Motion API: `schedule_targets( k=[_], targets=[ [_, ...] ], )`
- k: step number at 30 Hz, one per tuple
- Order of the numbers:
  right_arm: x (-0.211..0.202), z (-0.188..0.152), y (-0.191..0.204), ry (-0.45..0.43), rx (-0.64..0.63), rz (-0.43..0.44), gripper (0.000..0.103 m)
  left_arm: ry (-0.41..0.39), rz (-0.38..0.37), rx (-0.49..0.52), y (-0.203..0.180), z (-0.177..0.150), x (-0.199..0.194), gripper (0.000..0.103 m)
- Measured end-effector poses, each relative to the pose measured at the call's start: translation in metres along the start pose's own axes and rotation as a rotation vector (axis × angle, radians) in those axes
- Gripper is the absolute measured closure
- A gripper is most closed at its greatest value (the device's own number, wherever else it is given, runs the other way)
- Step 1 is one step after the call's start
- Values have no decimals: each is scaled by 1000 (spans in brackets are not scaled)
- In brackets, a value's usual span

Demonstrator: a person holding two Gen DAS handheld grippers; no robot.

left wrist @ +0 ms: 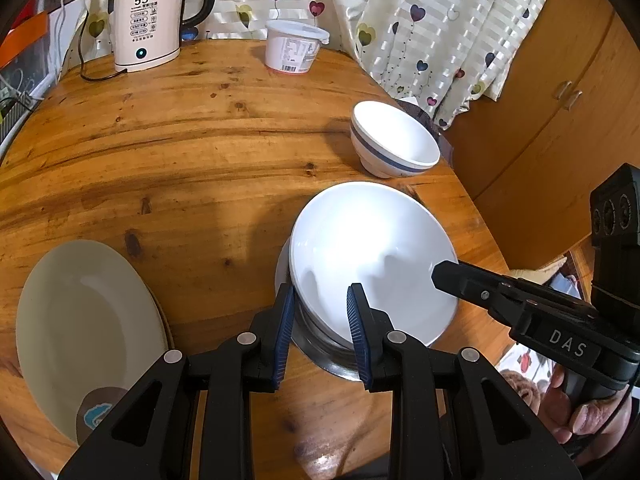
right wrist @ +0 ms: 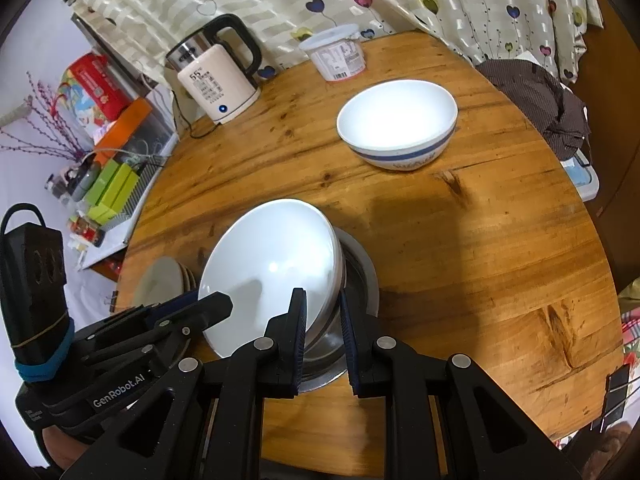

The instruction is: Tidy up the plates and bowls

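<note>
A white bowl is tilted over a steel bowl near the front of the round wooden table. A second white rim shows just under it. My left gripper is shut on its near rim, one pad inside and one outside. My right gripper is shut on the opposite rim, and in the left wrist view its tip touches the bowl's right edge. A white bowl with a blue band stands farther back. A stack of cream plates lies at the left.
An electric kettle with its cord and a white lidded tub stand at the table's far edge before a curtain. A dark cloth lies at the right rim. Boxes crowd a shelf on the left.
</note>
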State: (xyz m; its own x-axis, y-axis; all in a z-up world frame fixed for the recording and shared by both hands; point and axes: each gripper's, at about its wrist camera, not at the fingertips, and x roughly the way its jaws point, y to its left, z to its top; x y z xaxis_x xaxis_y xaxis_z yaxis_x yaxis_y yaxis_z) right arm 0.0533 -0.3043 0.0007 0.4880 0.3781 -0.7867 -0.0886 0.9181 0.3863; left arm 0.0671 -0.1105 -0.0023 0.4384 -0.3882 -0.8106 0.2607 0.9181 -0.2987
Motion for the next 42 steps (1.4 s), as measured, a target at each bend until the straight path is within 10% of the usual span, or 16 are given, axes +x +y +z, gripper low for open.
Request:
schedule_targets(
  k=[42],
  targets=[
    [-1, 0, -1, 0, -28, -6, 82, -1, -14, -3, 0, -1, 2, 75]
  ],
)
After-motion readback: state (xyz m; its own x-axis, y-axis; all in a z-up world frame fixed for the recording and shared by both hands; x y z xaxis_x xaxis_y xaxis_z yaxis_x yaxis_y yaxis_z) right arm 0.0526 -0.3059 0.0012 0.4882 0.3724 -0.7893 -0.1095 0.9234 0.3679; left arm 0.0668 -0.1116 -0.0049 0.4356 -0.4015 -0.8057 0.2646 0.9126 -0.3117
